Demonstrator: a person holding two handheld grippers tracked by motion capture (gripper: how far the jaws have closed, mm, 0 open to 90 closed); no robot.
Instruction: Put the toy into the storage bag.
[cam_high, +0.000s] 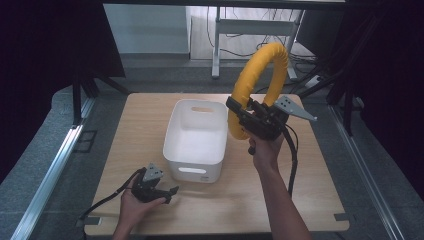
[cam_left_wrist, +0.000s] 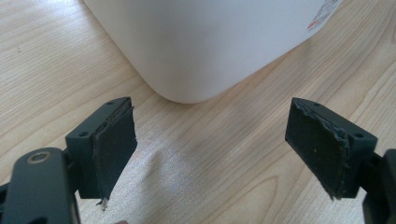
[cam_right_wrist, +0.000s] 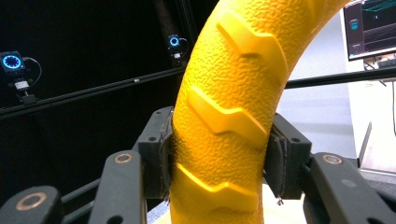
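- Yellow ring held up in the air, right of white bin, above desk.
- Right tool clamped on the ring's lower arc.
- Left tool spread wide, empty, resting on desk near bin corner.
- Risk: ring grabbed at one spot only, could pivot or slip, then hit the bin rim.

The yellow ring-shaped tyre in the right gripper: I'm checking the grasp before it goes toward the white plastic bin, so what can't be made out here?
- Yellow textured ring-shaped tyre: right gripper view cuts off its top and bottom at the frame edges.
- Its lower arc, high view: hidden behind the right gripper, so pad contact is unreadable there.
- White plastic bin: left gripper view cuts it off at the top edge; the red label print is too small to read.
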